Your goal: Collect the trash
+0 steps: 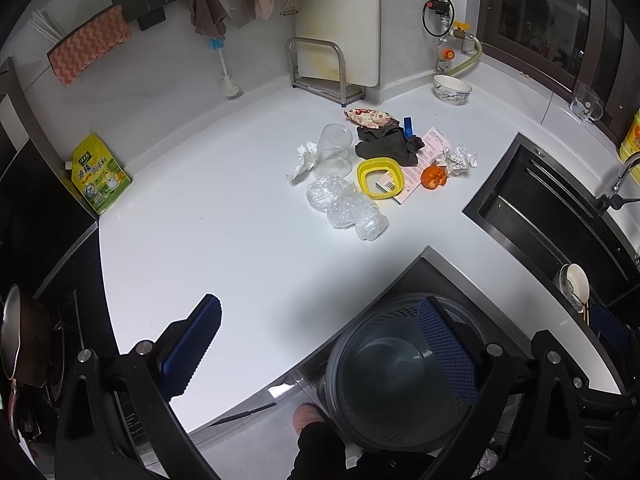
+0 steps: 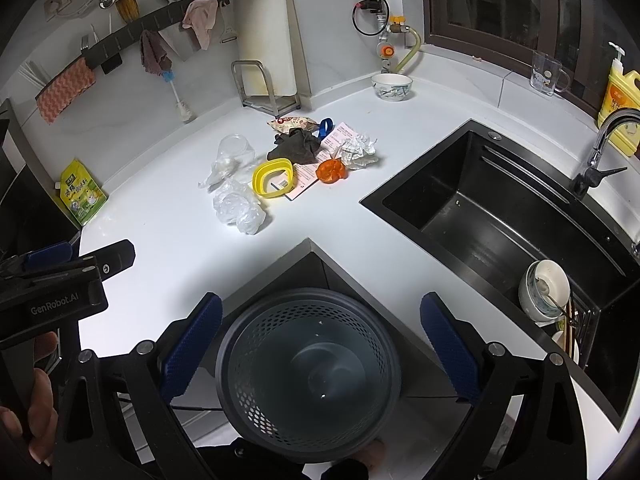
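Note:
A pile of trash lies mid-counter: crumpled clear plastic (image 1: pixel 346 206) (image 2: pixel 239 209), a yellow ring lid (image 1: pixel 380 178) (image 2: pixel 274 178), a clear plastic cup (image 1: pixel 334 150) (image 2: pixel 236 148), white tissue (image 1: pixel 302 158), a dark rag (image 1: pixel 386 144) (image 2: pixel 296 145), orange peel (image 1: pixel 434 176) (image 2: pixel 330 170), crumpled paper (image 1: pixel 460 160) (image 2: pixel 358 150), a pink receipt (image 1: pixel 430 148) and a snack wrapper (image 1: pixel 370 117) (image 2: pixel 292 122). A grey perforated bin (image 1: pixel 396 376) (image 2: pixel 308 376) stands on the floor below the counter corner. My left gripper (image 1: pixel 320 344) is open over the counter edge. My right gripper (image 2: pixel 320 344) is open above the bin.
A black sink (image 2: pixel 492 208) (image 1: pixel 548 200) sits to the right with bowls (image 2: pixel 544 290) at its near end. A porcelain bowl (image 2: pixel 392 86), a glass mug (image 2: pixel 546 74) and a yellow bottle (image 2: pixel 620 100) stand at the back. A green pouch (image 1: pixel 100 176) leans at the left wall.

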Motion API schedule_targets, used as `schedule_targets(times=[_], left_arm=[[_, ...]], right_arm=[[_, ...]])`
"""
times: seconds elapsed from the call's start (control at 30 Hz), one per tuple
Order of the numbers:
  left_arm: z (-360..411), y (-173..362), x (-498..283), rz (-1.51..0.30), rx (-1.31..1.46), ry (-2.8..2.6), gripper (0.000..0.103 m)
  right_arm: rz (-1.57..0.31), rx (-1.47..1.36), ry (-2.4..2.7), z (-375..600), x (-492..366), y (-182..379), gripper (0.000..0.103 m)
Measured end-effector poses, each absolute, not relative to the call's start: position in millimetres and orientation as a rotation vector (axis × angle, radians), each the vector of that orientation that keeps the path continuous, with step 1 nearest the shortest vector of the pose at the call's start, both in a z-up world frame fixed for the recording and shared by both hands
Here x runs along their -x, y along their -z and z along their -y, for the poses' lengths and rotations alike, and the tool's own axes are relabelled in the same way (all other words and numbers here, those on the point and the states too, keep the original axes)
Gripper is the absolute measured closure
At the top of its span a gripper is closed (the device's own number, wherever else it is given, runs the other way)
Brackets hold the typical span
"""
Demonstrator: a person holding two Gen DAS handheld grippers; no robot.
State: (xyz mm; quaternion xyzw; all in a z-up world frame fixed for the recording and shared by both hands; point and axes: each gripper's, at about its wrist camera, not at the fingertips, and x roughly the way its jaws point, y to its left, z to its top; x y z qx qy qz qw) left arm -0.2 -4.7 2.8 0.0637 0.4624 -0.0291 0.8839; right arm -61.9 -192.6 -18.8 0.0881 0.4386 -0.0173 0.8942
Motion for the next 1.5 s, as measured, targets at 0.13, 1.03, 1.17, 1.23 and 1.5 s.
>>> schedule_targets(times=[0.13,1.03,1.17,1.23,1.5], left_arm=[[4.0,-3.5,0.3,-0.963,-0.133,0.061,0.006],[1.6,-7.5,2.6,-0.954,-0.124,0.063,0.006],[0.7,-7.0,4.7,-0.951,-0.119,0.063,0.006],[0.3,-7.0,4.8,-0.950,-0.119,0.064,0.006],[-1.7,-7.6,5.1,-0.947,-0.119,0.062,0.006]], right_arm=[[-0.908,-0.181,0.036,193.5,61.6,15.6,0.008],[-0.892,-0.154,0.039,190.3,65.9,10.3,0.008],[-0.891,-0.154,0.039,189.6,66.7,10.0,0.008],[-0.890,-0.151,0.039,189.4,66.3,9.8,0.008],[-0.889,-0.150,0.036,189.7,66.6,8.7,0.008]])
